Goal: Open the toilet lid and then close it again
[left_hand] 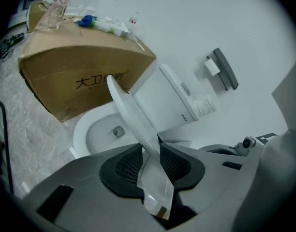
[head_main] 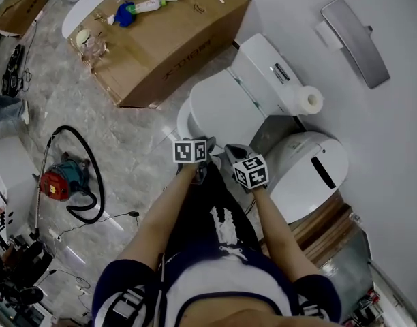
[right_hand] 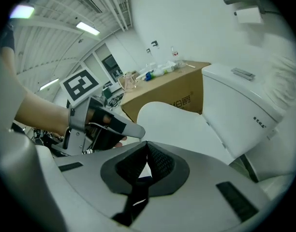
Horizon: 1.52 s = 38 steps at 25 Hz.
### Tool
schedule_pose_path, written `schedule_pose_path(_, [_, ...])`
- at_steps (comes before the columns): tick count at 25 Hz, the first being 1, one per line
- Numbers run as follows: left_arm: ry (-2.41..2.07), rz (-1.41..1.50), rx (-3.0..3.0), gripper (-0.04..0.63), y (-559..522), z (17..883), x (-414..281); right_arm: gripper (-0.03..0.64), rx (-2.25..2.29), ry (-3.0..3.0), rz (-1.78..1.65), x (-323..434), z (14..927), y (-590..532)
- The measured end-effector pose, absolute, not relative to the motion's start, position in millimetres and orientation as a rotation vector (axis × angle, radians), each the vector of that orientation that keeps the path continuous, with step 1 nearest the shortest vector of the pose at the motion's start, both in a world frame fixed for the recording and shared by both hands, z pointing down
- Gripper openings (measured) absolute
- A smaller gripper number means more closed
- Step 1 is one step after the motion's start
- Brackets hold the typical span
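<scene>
The white toilet lid (left_hand: 133, 115) stands half raised over the open bowl (left_hand: 97, 134), tilted back toward the tank (left_hand: 162, 100). My left gripper (left_hand: 152, 151) is shut on the lid's front edge, which runs between the two dark pads. In the head view the lid (head_main: 225, 107) hides the bowl, with the left gripper (head_main: 193, 152) at its near rim. My right gripper (head_main: 249, 171) hovers just to the right, clear of the lid. Seen along its own jaws, the right gripper (right_hand: 147, 146) is shut with nothing held, and the lid (right_hand: 172, 122) lies ahead of it.
A big cardboard box (head_main: 167, 39) with small items on top stands left of the toilet. A toilet paper roll (head_main: 307, 101) sits on the tank's side, a white domed bin (head_main: 307, 169) to the right. A red vacuum (head_main: 55, 182) and hose lie on the floor.
</scene>
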<state>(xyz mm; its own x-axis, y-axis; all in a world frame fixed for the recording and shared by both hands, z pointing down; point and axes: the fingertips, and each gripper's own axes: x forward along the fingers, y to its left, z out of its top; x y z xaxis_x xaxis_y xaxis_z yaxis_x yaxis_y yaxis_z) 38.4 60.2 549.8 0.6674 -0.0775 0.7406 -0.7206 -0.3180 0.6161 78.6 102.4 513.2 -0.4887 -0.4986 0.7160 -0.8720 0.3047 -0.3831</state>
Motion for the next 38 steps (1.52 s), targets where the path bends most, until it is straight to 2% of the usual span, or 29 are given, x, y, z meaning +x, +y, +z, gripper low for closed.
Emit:
schedule_pose_path(16, [-0.754, 0.648, 1.762, 0.115, 72.3, 589.4, 3.2, 0.009, 1.286, -2.274, 1.021, 65.5, 520.2, 114.4])
schedule_pose_path(38, [-0.807, 0.679, 1.576, 0.117, 94.3, 675.3, -51.7, 0.009, 1.241, -2.26, 1.079, 52.6, 568.8, 106.9])
